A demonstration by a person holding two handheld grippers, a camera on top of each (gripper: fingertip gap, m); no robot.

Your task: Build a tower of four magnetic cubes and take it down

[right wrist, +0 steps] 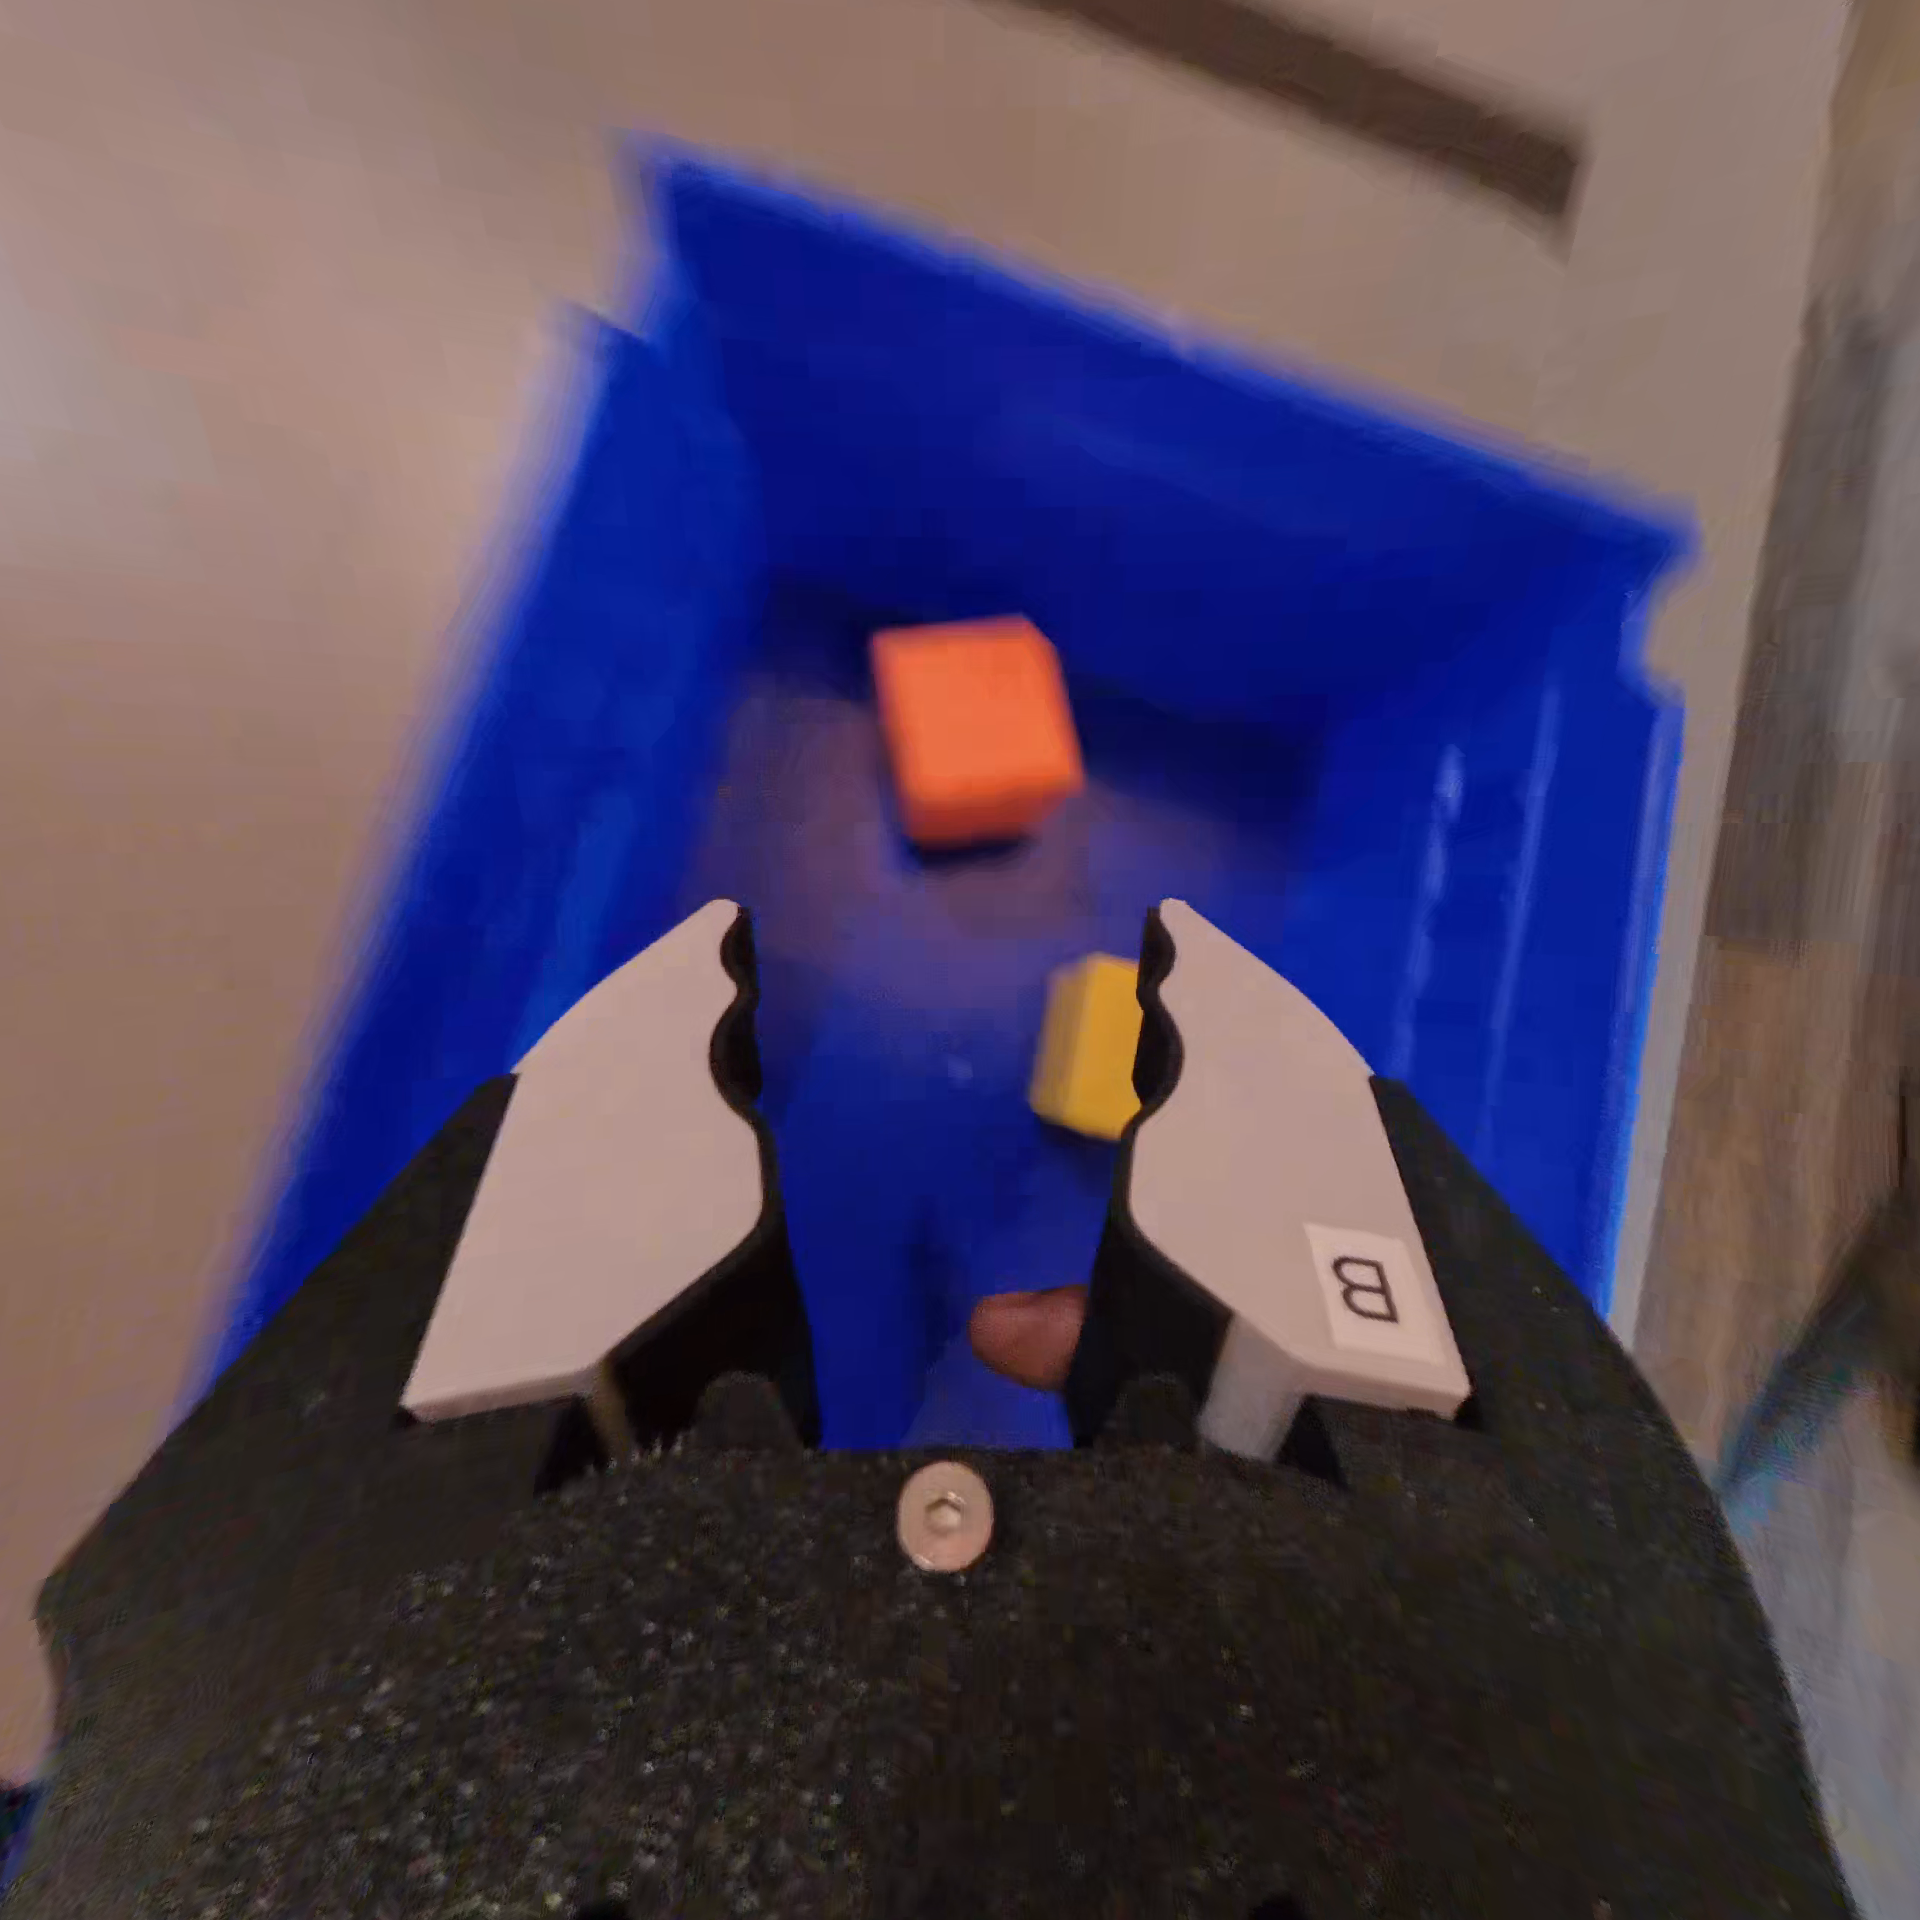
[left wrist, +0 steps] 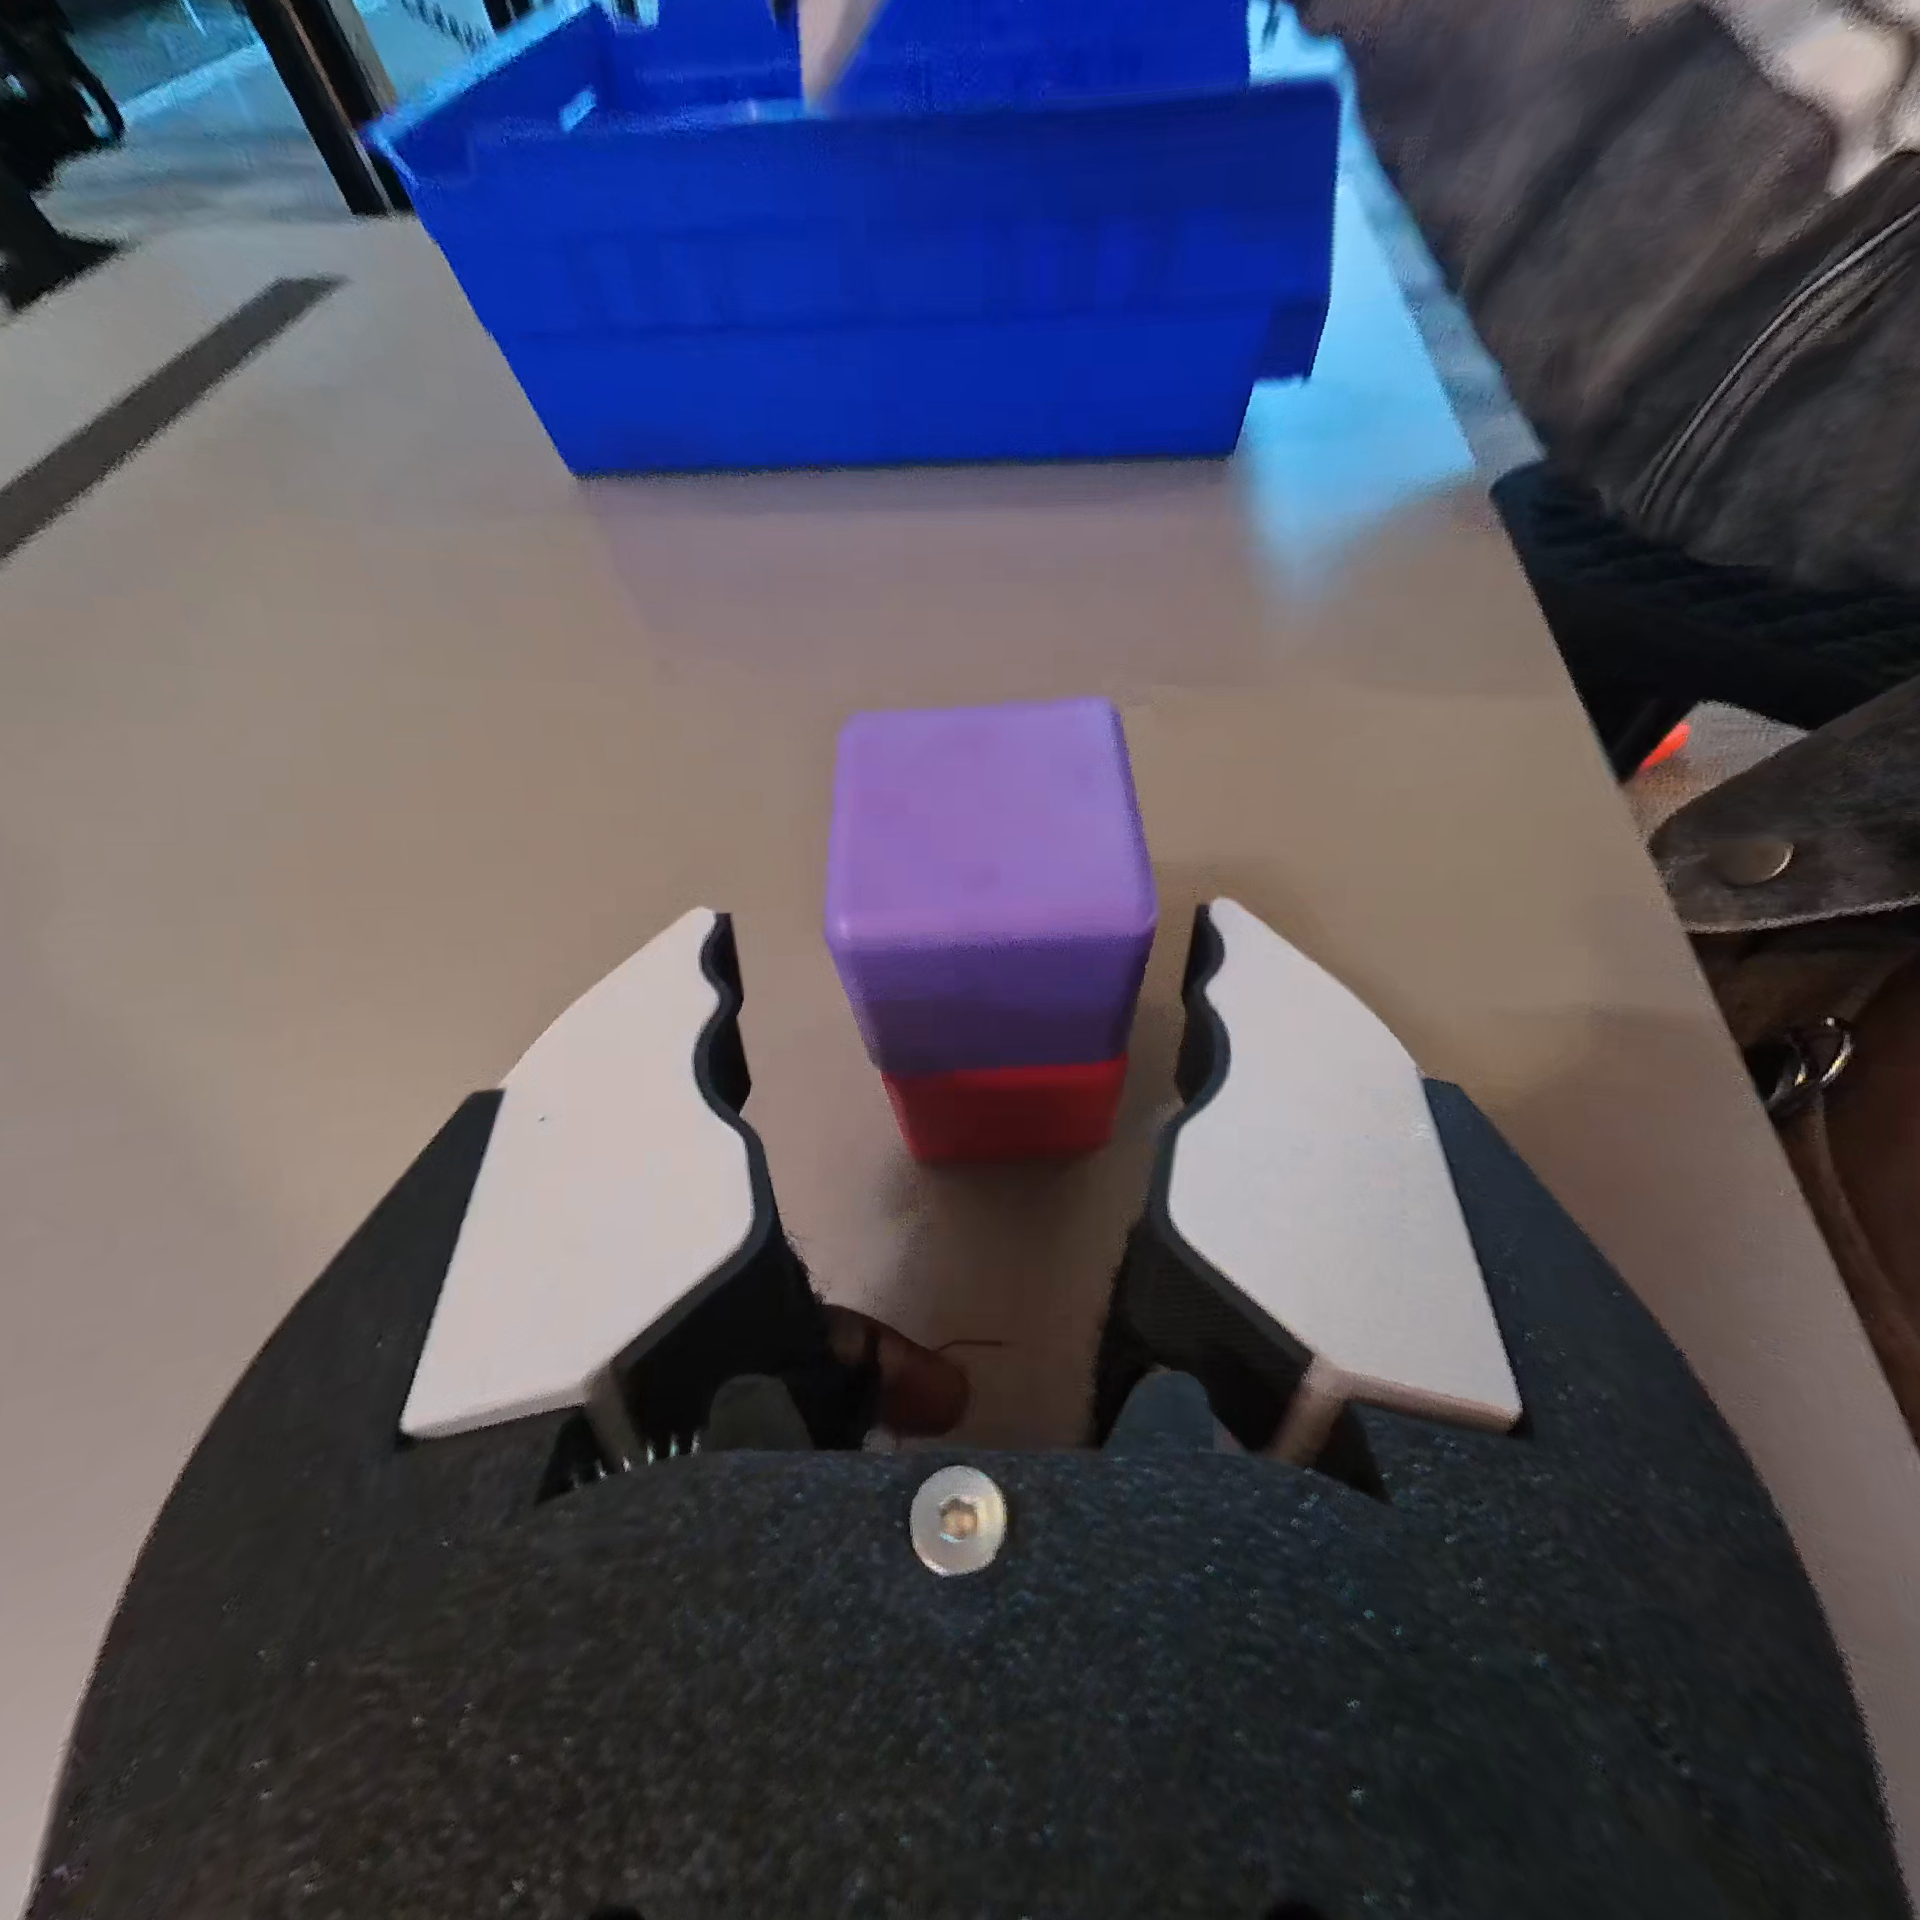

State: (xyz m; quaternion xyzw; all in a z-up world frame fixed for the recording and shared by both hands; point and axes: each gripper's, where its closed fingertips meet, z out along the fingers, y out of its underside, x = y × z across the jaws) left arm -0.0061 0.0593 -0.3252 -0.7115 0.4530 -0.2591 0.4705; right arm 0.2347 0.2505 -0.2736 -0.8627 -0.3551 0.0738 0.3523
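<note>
**Operator:** Which step is in hand?

**Technician:** Judged from the layout, dismantling, half done. Two cubes stand on the table (left wrist: pixel 312 727), near its right edge: purple cube (left wrist: pixel 987 862) on top of red cube (left wrist: pixel 1003 1107). The orange cube (right wrist: pixel 971 727) and the yellow cube (right wrist: pixel 1091 1044) lie loose on the floor of the blue bin (right wrist: pixel 1143 499), toward the far edge. It could equally be an early build; the stack alone does not settle it.

**Operator:** State of the tongs?

**Technician:** Both released. The left gripper (left wrist: pixel 961 987) flanks the purple cube with a clear gap on each side; neither pad presses. The right gripper (right wrist: pixel 945 997) hangs over the bin, holding nothing. The yellow cube appears beside its right finger, probably lying below it; the view is blurred.

**Operator:** Next move?

**Technician:** Centre the left gripper on the purple cube, clamp its two side faces squarely, then lift or tilt to break the magnetic hold without dragging the red cube.
</note>
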